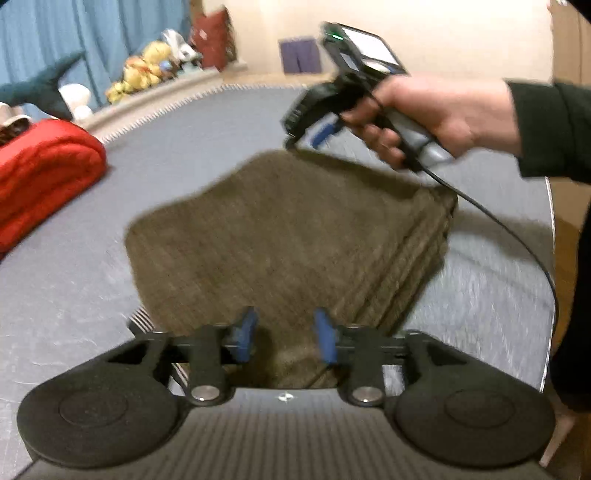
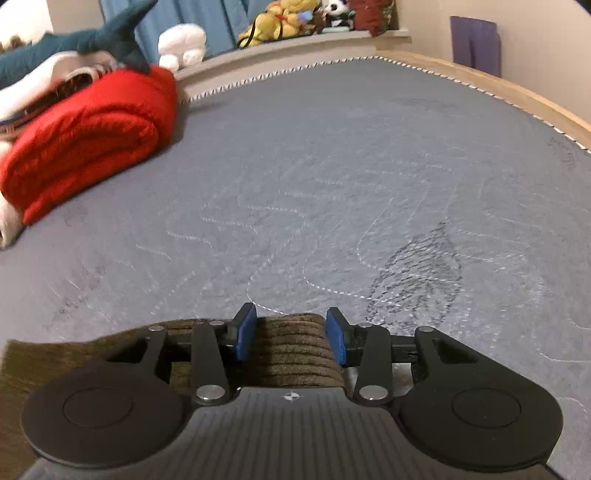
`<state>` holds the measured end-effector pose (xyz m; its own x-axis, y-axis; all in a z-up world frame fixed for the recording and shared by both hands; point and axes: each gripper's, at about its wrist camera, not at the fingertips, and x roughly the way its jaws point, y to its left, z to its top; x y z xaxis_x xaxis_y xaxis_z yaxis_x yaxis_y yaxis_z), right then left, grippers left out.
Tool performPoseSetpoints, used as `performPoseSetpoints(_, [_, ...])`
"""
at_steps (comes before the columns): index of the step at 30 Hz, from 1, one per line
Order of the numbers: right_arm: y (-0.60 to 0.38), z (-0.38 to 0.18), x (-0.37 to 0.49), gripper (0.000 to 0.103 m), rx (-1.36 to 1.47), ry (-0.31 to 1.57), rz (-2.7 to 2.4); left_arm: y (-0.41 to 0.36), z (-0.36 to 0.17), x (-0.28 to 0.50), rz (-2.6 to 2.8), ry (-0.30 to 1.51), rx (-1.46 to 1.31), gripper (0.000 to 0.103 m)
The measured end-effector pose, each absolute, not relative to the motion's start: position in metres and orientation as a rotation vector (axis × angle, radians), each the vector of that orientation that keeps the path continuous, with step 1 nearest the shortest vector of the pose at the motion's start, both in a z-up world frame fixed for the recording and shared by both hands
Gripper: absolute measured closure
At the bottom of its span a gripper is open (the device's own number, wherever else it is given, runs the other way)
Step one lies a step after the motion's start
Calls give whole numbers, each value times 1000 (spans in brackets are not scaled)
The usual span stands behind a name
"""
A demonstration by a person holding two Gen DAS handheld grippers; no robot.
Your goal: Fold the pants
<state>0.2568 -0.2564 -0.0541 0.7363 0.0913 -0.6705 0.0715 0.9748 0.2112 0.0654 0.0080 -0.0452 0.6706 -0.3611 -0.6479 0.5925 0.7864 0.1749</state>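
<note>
The olive-brown corduroy pants (image 1: 280, 236) lie folded into a thick stack on the grey bed cover (image 1: 74, 295). My left gripper (image 1: 284, 338) hangs over the near edge of the stack, its blue pads apart with cloth below them. My right gripper (image 1: 314, 127), held by a hand, is at the far corner of the stack. In the right wrist view the right gripper (image 2: 291, 339) has its pads wide apart with the stacked pants edge (image 2: 291, 350) between them, not pinched.
A folded red blanket (image 1: 40, 173) lies at the left of the bed, also in the right wrist view (image 2: 85, 136). Plush toys (image 2: 280, 18) and a shark plush (image 2: 74, 40) sit along the back ledge. A wooden bed edge (image 2: 498, 92) runs along the right.
</note>
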Motion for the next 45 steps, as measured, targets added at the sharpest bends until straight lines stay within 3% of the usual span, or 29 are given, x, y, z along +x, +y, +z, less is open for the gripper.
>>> performPoseSetpoints(3, [-254,-26,225,57,153,691,83,14,-33,66,-509,604,347,51])
performPoseSetpoints(8, [-245,-5,160,42,-66,650,197,26,-28,70,-422,625,287,51])
performPoseSetpoints(12, [-252,-19,115,42,-99,741,265,37,-44,73,-354,745,235,51])
performPoseSetpoints(15, [-256,-53,89,40,-86,915,266,44,-51,67,-318,791,207,49])
performPoseSetpoints(18, [-257,-52,68,40,-93,871,240,42,-33,58,-284,796,159,48])
performPoseSetpoints(21, [-262,-22,58,39,18,829,163,38,-1,44,-253,756,108,28])
performPoseSetpoints(22, [-263,-9,53,34,58,800,148,36,13,37,-228,739,97,16])
performPoseSetpoints(23, [-263,4,48,23,97,773,136,32,22,31,-198,729,90,10])
performPoseSetpoints(25, [-259,24,35,10,169,739,106,29,41,18,-126,720,60,1])
performPoseSetpoints(28, [-247,43,9,2,201,686,103,29,54,-4,-62,715,-29,0])
performPoseSetpoints(34, [-234,40,-29,1,147,527,91,11,33,-24,-15,661,5,0])
performPoseSetpoints(45, [-223,-23,-15,1,83,669,96,-12,-29,-18,-39,829,27,0])
